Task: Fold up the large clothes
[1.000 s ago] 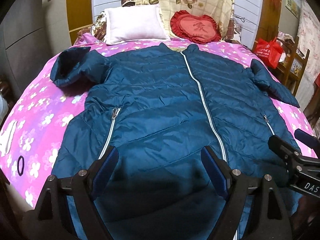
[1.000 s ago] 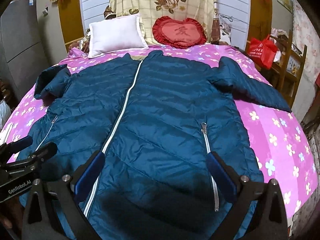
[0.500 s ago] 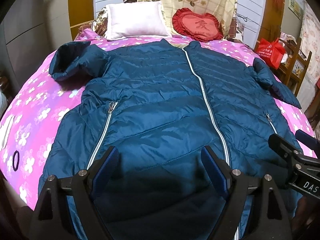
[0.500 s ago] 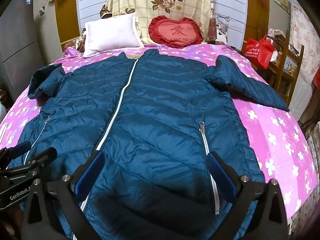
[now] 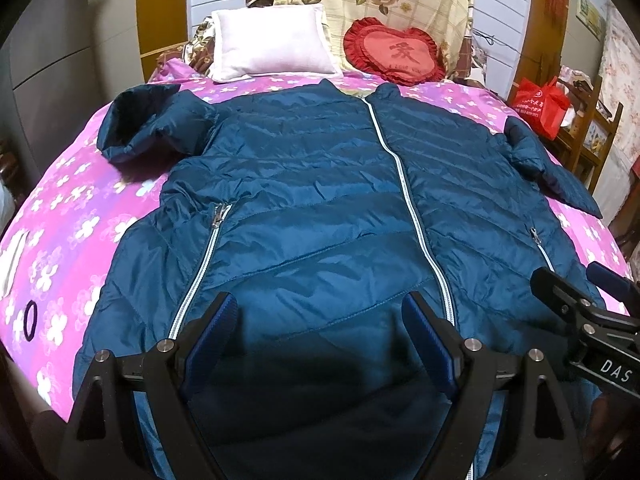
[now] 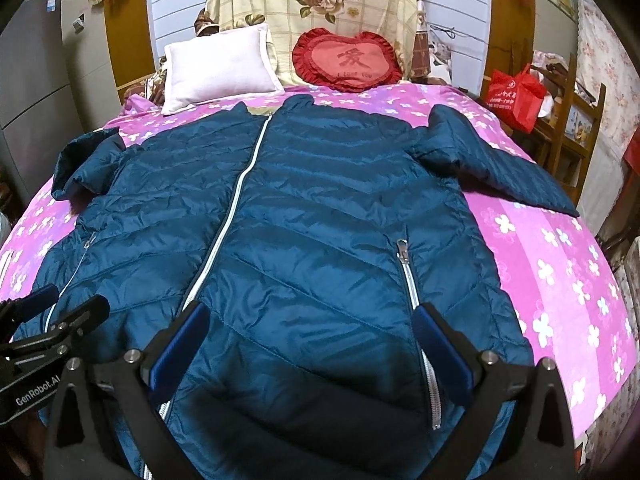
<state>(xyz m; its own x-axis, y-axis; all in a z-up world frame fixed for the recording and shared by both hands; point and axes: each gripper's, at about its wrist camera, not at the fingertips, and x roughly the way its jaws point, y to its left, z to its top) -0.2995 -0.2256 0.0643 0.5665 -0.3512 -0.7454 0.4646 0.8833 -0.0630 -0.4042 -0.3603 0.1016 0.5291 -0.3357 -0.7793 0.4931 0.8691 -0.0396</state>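
While both pairs of blue-padded fingers stand wide apart and empty, the left gripper [image 5: 320, 328] and right gripper [image 6: 312, 336] hover at the bottom of frame over the hem of the quilted teal puffer jacket [image 5: 340, 208], its white zip running lengthwise up-frame toward the collar; it lies flat on the pink flowered bedspread [image 6: 560, 264], pillows beyond

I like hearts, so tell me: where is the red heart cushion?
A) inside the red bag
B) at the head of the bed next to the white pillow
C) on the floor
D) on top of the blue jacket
B: the red heart cushion leans at the bed's head beside the white pillow, beyond the blue jacket.
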